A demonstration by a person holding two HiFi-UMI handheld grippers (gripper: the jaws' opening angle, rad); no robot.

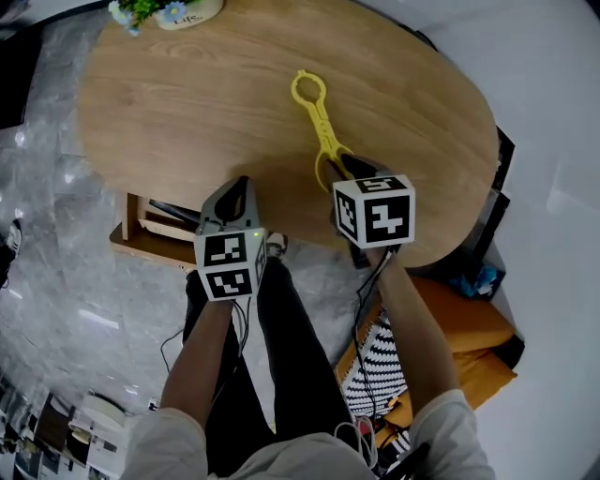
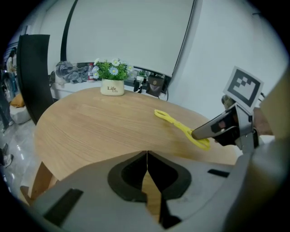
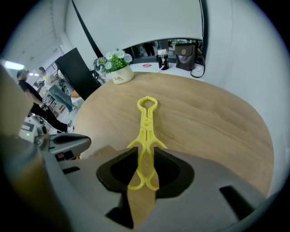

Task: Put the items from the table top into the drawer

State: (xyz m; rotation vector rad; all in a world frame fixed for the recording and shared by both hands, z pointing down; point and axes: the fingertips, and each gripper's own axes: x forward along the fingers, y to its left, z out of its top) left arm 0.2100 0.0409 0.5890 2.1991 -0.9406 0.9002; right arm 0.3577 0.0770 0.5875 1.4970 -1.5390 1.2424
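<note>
Your right hand-held gripper [image 3: 146, 149] has its jaws narrowed onto the yellow tongs [image 3: 146, 118], pinching the two arms together just above the looped handle end. Your left hand-held gripper [image 2: 147, 156] is fully closed with nothing in it, sitting over the near edge of the tabletop [image 1: 187, 122].

The tongs are at the near right part of the tabletop. I cannot tell whether they have cleared the wood yet.

You hold the tongs close to one end, so I expect the long free part will want to droop or swing around the pads. Hold the squeeze steady and lift straight up before you carry them sideways. The drawer [image 1: 131, 246] looks open below the near left edge. Travel low and slowly, and move the empty gripper aside first.

The long axis runs away from you, slanting a little to your left. The ring end points toward the far side of the tabletop, roughly at the flower pot [image 1: 183, 14], and the handle loops face you. Turn that axis along the drawer's length before you lower the tongs in.
</note>
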